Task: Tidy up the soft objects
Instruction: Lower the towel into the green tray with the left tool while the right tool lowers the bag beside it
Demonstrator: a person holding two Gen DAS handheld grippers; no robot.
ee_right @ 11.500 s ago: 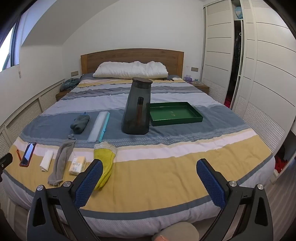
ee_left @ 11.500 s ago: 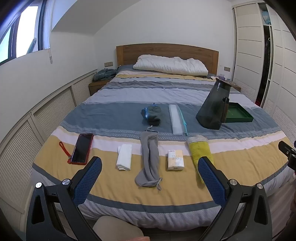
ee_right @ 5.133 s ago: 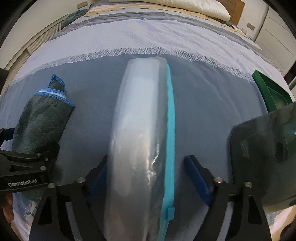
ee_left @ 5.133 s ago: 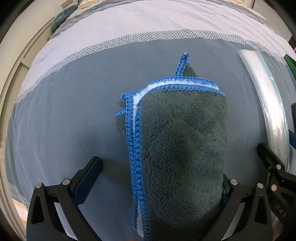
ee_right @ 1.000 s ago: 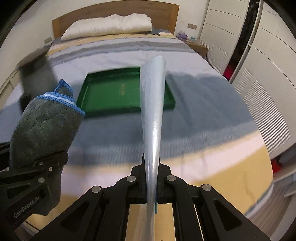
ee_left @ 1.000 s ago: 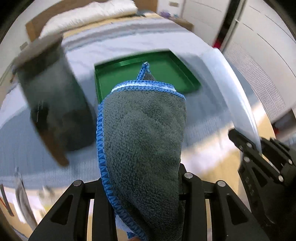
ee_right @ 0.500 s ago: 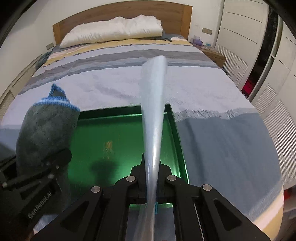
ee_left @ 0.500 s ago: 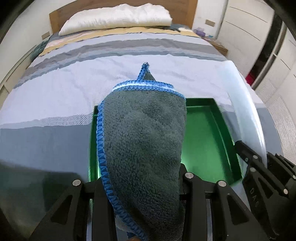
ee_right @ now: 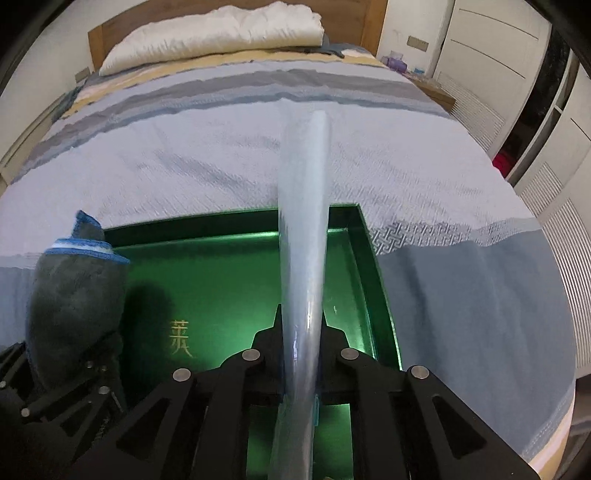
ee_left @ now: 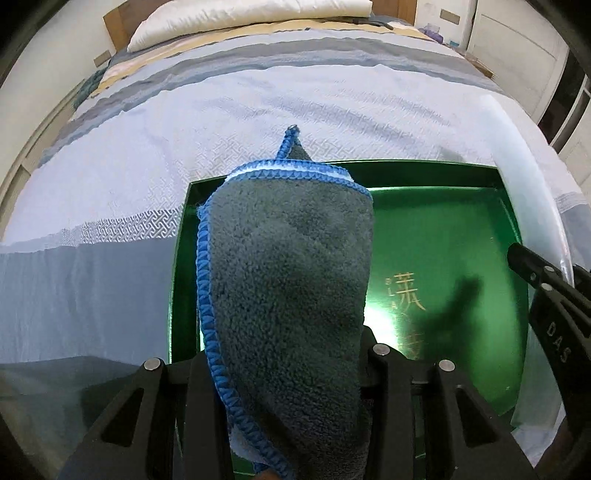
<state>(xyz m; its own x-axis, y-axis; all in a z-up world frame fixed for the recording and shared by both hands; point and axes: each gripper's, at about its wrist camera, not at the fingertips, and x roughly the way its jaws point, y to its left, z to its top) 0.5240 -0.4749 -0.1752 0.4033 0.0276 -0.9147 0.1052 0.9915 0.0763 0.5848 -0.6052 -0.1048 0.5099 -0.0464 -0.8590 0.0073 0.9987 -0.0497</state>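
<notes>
My left gripper [ee_left: 288, 354] is shut on a folded grey towel with blue trim [ee_left: 288, 273] and holds it over the left half of the green tray [ee_left: 454, 229]. My right gripper [ee_right: 301, 332] is shut on a long translucent pouch with a teal zip [ee_right: 303, 229], held edge-up over the right part of the green tray [ee_right: 221, 273]. In the right wrist view the towel [ee_right: 74, 295] shows at the left; in the left wrist view the pouch [ee_left: 528, 170] shows at the right. The tray floor is bare, with gold characters.
The tray lies on a striped bed cover [ee_right: 184, 166]. A white pillow [ee_right: 214, 29] and wooden headboard [ee_right: 373, 22] are at the far end. White wardrobe doors [ee_right: 491, 66] stand to the right, with a bedside table [ee_right: 432, 88] beside the bed.
Both grippers, each still holding its item, have moved forward and down over the green tray. The tray looks larger and closer now.
</notes>
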